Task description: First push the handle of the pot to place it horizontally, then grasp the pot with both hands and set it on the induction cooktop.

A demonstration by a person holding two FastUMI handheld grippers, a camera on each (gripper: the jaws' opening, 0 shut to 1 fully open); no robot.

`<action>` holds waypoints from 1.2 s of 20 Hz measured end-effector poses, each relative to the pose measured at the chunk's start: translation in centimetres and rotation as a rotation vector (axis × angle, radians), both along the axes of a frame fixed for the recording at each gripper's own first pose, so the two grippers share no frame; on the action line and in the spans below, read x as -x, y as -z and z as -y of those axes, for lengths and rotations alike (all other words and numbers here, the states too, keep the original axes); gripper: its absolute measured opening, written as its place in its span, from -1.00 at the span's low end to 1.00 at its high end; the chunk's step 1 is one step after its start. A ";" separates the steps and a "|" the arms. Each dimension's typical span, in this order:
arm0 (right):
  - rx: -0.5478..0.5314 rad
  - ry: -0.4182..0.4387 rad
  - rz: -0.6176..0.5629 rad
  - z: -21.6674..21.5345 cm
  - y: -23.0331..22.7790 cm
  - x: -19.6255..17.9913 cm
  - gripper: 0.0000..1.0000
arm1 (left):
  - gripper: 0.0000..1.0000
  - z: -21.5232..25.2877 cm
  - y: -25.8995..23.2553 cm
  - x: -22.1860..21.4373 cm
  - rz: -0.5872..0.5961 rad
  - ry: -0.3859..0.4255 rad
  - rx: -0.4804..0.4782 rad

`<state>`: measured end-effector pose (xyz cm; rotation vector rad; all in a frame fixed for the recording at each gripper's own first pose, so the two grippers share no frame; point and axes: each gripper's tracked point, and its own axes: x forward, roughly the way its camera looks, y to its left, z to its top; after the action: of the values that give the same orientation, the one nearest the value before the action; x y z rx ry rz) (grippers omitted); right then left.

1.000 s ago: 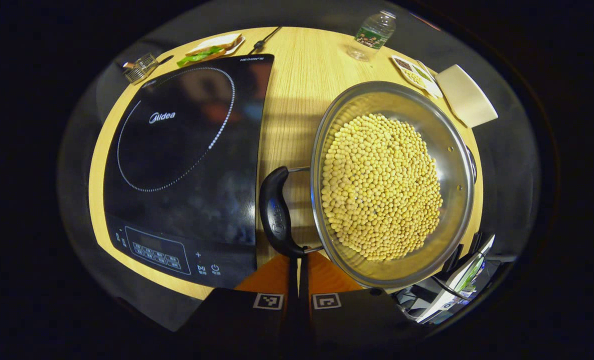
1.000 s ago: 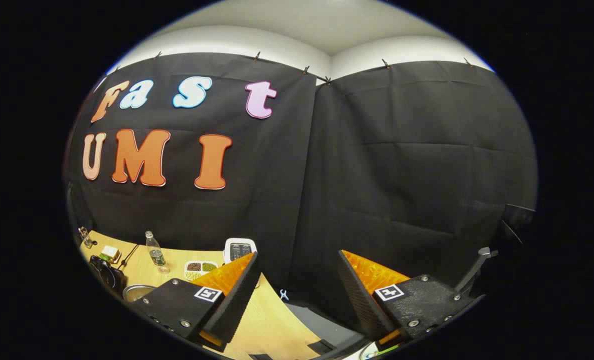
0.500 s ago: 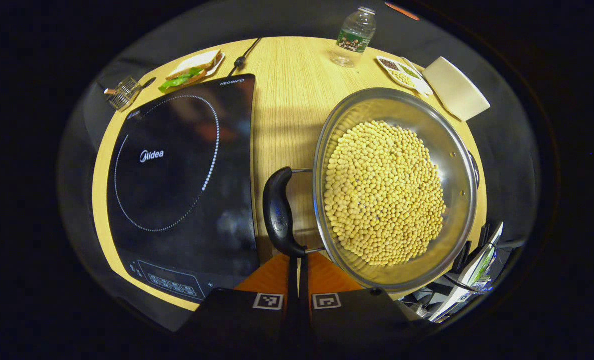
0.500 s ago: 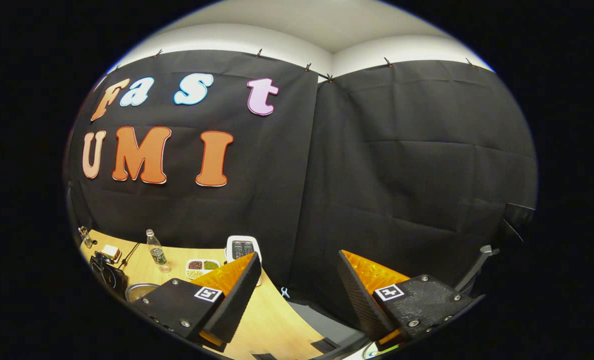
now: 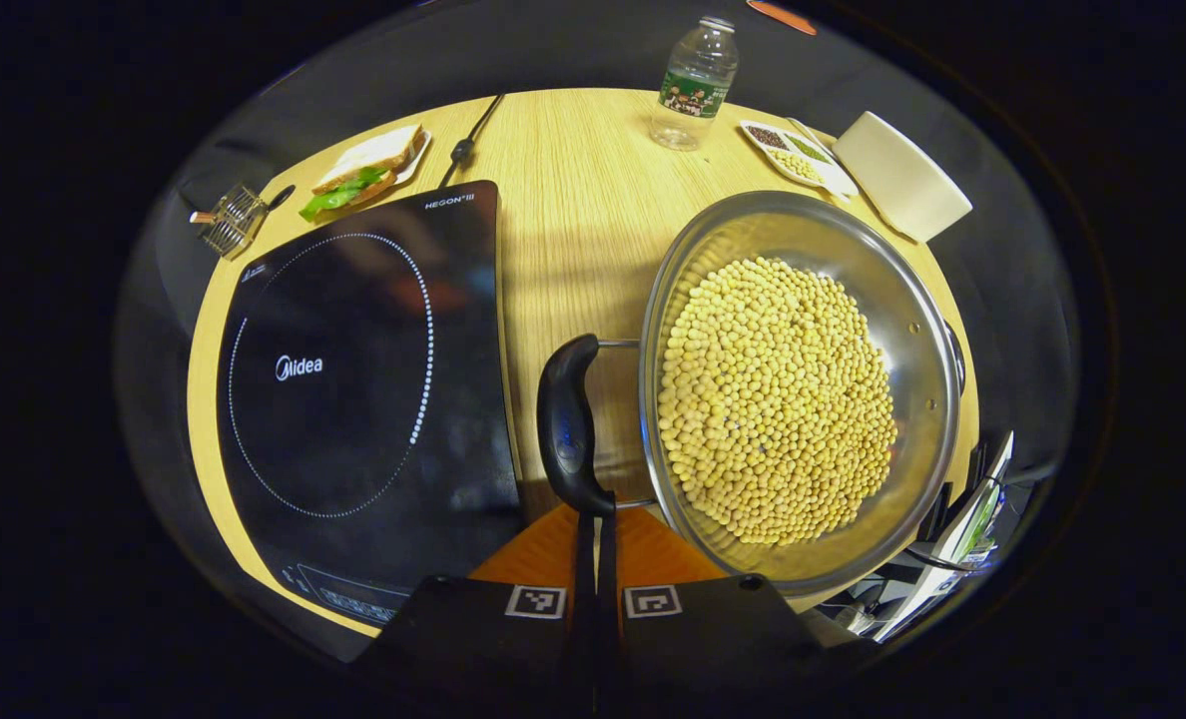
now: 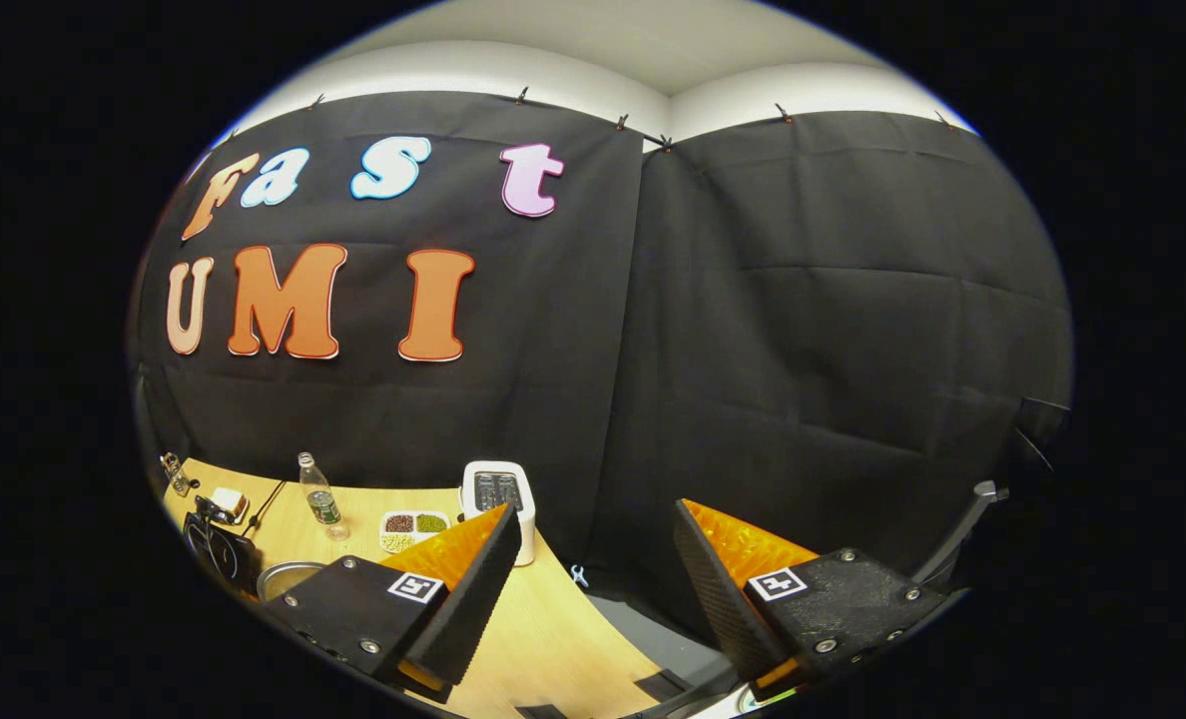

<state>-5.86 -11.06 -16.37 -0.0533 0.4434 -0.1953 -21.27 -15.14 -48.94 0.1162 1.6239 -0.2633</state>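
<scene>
Wooden bench (image 5: pixel 573 230) carrying induction cooktop (image 5: pixel 353 389) and, just right of it, bean-filled pot (image 5: pixel 803 389), black handle (image 5: pixel 568 424) facing the cooktop. Left gripper (image 5: pixel 594 529) jaws clenched beside handle's near end. Right gripper (image 6: pixel 593 559) jaws released, raised.

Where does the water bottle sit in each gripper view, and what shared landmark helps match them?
Left gripper view: water bottle at top centre, at the table's far edge.
Right gripper view: water bottle at lower left, small, near the black cloth wall.
Shared landmark: the divided dish of beans beside it.
</scene>
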 end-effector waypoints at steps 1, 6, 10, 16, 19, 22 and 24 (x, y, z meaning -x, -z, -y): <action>-0.001 -0.001 -0.005 -0.1 0.2 0.0 0.90 | -0.84 -0.1 0.1 -0.2 0.004 0.002 0.002; -0.008 -0.003 -0.035 -0.5 1.2 0.1 0.91 | -0.84 -0.1 0.4 -0.7 0.018 0.018 0.024; -0.028 -0.015 -0.058 -1.3 2.0 -0.5 0.91 | -0.84 0.0 0.1 -0.9 0.026 0.029 0.048; -0.078 -0.059 -0.090 -3.6 3.9 -1.8 0.92 | -0.62 -0.4 -1.5 -1.5 0.064 -0.035 0.107; -0.106 -0.086 -0.106 -5.2 5.0 -2.7 0.92 | 0.45 -0.8 -3.5 -3.3 0.130 -0.065 0.156; -0.128 -0.127 -0.129 -7.2 6.2 -3.5 0.92 | 0.72 -0.5 -5.5 -5.0 0.181 -0.091 0.226; -0.146 -0.157 -0.146 -8.7 6.9 -3.9 0.92 | 0.75 -0.1 -6.1 -6.0 0.214 -0.092 0.254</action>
<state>-1.94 -2.32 -23.24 0.0408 0.5958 -0.0043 -15.28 -15.06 -42.87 -0.1209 1.3676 -0.3711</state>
